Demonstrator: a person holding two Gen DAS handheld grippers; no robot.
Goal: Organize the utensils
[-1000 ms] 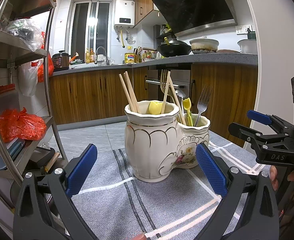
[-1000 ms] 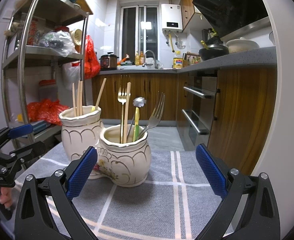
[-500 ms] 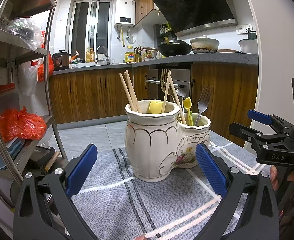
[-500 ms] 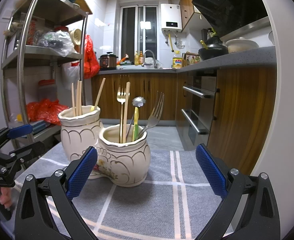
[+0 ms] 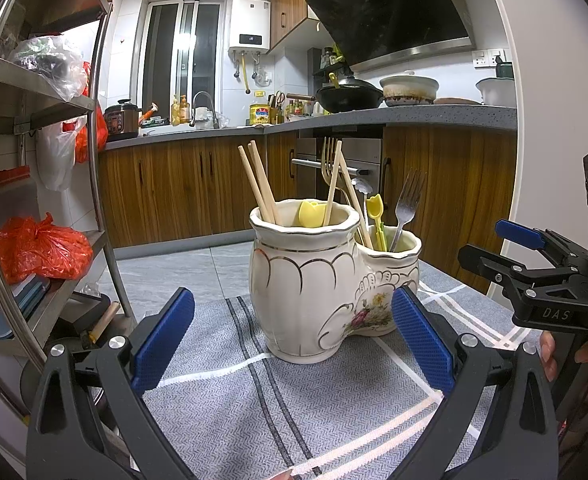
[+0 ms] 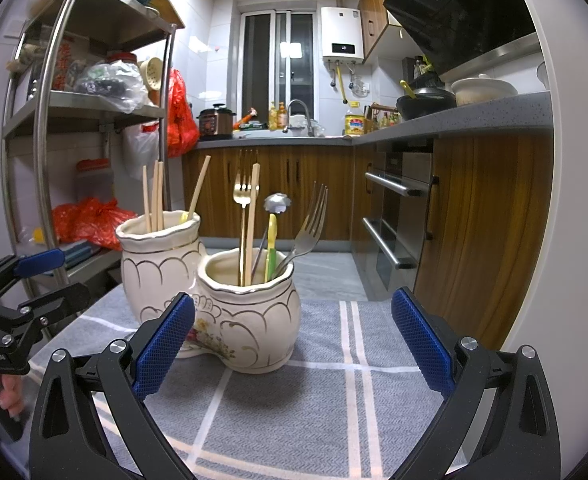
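Observation:
A cream double ceramic holder [image 5: 313,280] stands on a grey striped cloth [image 5: 254,400]; it also shows in the right wrist view [image 6: 250,320]. Its taller pot holds wooden chopsticks [image 5: 260,184] and a yellow spoon [image 5: 311,214]. Its lower pot [image 6: 254,312] holds a gold fork [image 6: 242,192], a chopstick [image 6: 252,216], a silver fork [image 6: 309,228], a small spoon [image 6: 276,203] and a yellow-green utensil [image 6: 270,240]. My left gripper [image 5: 292,344] is open and empty, just in front of the holder. My right gripper [image 6: 292,340] is open and empty, in front of the lower pot.
A steel shelf rack [image 5: 54,160] with bags stands at the left, close to the table. Wooden cabinets and an oven [image 6: 397,216] lie behind. The right gripper shows at the right of the left wrist view [image 5: 533,280], the left gripper at the left of the right wrist view [image 6: 18,300].
Almost nothing has moved. The holder sits very slightly lower and nearer in the right wrist view. Both grippers stay open and empty.

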